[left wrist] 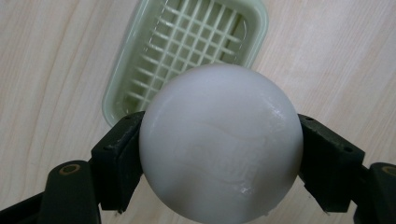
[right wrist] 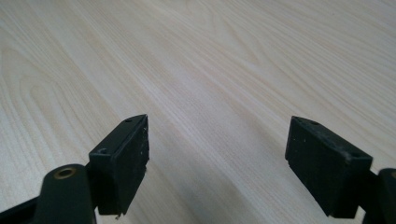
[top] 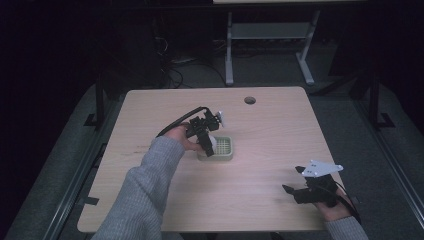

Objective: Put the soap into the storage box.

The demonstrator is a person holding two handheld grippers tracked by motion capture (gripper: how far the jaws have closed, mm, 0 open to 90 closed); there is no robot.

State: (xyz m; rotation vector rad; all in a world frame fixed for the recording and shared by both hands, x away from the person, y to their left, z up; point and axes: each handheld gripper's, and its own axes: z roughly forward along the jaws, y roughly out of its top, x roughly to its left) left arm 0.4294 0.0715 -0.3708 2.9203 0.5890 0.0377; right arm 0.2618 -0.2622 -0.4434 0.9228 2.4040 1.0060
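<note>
One white ball (left wrist: 220, 144) in left tongs (left wrist: 219, 154), above one tray (left wrist: 116, 88).

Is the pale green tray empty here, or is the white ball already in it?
Empty. The tray's grid floor is bare in the left gripper view, and the white ball is clamped between the left tool's jaws above it.

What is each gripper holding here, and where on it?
Left gripper clamps a white ball across its widest part, above a green tray. Right gripper holds nothing.
</note>
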